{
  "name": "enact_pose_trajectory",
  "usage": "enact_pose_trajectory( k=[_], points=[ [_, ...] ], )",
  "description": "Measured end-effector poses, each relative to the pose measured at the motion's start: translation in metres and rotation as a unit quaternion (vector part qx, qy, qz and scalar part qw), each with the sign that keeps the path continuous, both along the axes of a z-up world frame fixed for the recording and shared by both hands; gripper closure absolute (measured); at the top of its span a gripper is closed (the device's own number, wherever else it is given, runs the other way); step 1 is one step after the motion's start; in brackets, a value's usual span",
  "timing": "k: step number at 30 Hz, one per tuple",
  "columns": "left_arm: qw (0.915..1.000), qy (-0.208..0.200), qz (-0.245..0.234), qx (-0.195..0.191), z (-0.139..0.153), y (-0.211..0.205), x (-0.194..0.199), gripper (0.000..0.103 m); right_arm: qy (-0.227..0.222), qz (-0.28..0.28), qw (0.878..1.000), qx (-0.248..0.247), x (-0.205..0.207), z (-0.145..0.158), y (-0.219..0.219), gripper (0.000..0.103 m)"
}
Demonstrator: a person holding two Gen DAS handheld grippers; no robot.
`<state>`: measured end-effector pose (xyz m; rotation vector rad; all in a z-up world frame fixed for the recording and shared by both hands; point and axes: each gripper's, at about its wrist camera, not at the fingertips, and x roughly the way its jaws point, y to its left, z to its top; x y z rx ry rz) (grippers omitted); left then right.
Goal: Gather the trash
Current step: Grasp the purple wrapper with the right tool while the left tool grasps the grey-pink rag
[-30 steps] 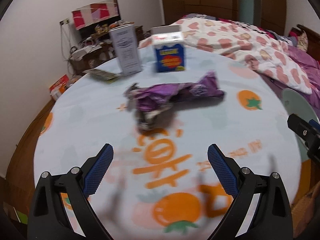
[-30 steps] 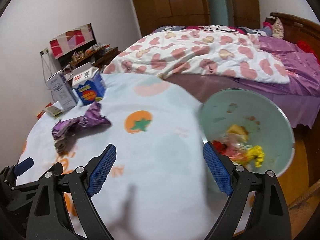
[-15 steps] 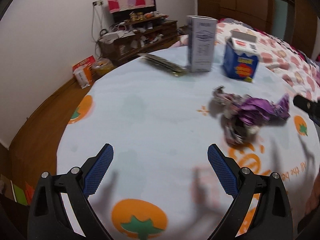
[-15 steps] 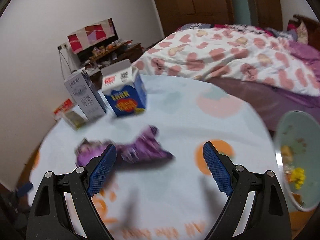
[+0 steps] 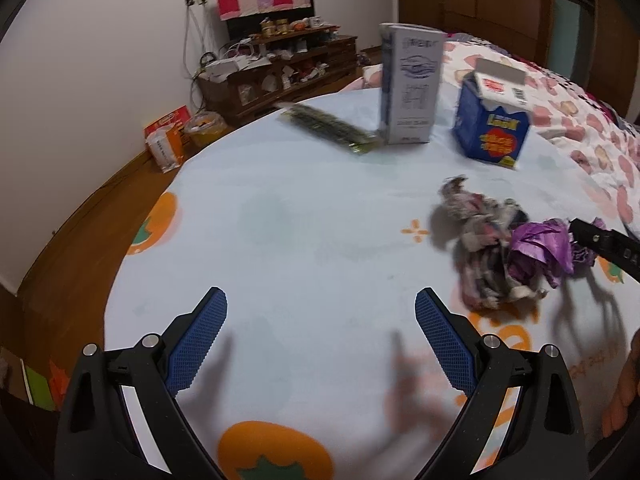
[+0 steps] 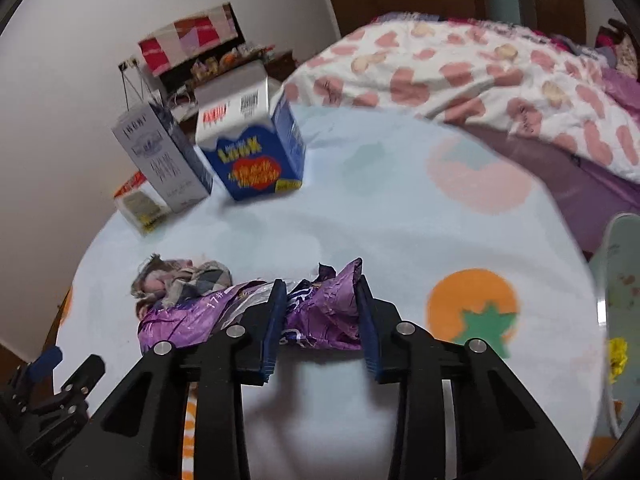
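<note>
Right tool (image 6: pixel 320 312) has just been closing; its two blue-padded fingers (image 6: pixel 276 320) now press on either side of the crumpled purple wrapper (image 6: pixel 324 308), which lies on the counter (image 6: pixel 400 216) at the centre-bottom of the right wrist view. The wrapper's left portion trails out past the left finger toward 9 o'clock, where it meets a wad of grey, checked crumpled material (image 6: pixel 180 284); whether the two are joined cannot be told. From the left wrist view the same purple wrapper (image 5: pixel 540 248) sits at 3 o'clock, with the tip of the right tool's finger against it. Left tool (image 5: pixel 320 340) hangs over bare counter cloth with its jaws wide apart, nothing between them, well clear of the wrapper. At 11 o'clock in the right wrist view stand a blue carton (image 6: pixel 256 148) and, just beside it toward 9 o'clock, a tall grey-white carton (image 6: pixel 164 156), both upright. A flat green-yellow packet (image 6: pixel 142 208) lies at the grey carton's foot. At 3 o'clock, off the counter's edge, the rim of a pale green bin (image 6: pixel 616 280) shows, with something yellow inside. A bed with a heart-print quilt (image 6: pixel 480 72) lies at 1 o'clock beyond the counter.
</note>
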<state>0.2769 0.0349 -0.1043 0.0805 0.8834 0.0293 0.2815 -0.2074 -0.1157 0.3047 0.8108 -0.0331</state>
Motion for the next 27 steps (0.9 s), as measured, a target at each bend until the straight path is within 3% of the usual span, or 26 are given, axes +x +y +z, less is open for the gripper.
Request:
enact_pose_trajectory(
  k=[6, 10, 15, 18, 21, 23, 25, 27],
  points=[
    [0.9996, -0.005, -0.021, -0.019, 0.007, -0.028, 0.01, 0.01, -0.057, -0.059, 0.996, -0.042, -0.034, 0.034, -0.036, 0.068],
    [0.9987, 0.006, -0.033, -0.039, 0.004, -0.053, 0.021, 0.01, -0.056, -0.092, 0.991, -0.076, -0.044, 0.041, -0.063, 0.068],
    [0.9966, 0.027, -0.059, -0.051, -0.008, -0.093, 0.036, 0.012, -0.05, -0.106, 0.991, -0.07, -0.058, 0.037, -0.082, 0.068],
    [0.9955, 0.048, -0.071, -0.04, -0.023, -0.11, 0.042, 0.033, -0.049, -0.108, 0.991, -0.068, -0.066, 0.034, -0.085, 0.068],
    [0.9962, 0.035, -0.076, -0.026, -0.027, -0.118, 0.041, 0.038, -0.048, -0.106, 0.991, -0.066, -0.073, 0.033, -0.084, 0.068],
    [0.9952, 0.029, -0.089, -0.03, -0.026, -0.122, 0.038, 0.059, -0.052, -0.109, 0.99, -0.069, -0.075, 0.034, -0.084, 0.068],
    [0.9944, 0.028, -0.098, -0.029, -0.026, -0.125, 0.035, 0.073, -0.054, -0.112, 0.99, -0.066, -0.08, 0.034, -0.083, 0.068],
    [0.994, 0.03, -0.101, -0.028, -0.024, -0.127, 0.031, 0.077, -0.055, -0.116, 0.99, -0.059, -0.085, 0.033, -0.083, 0.068]
  ],
)
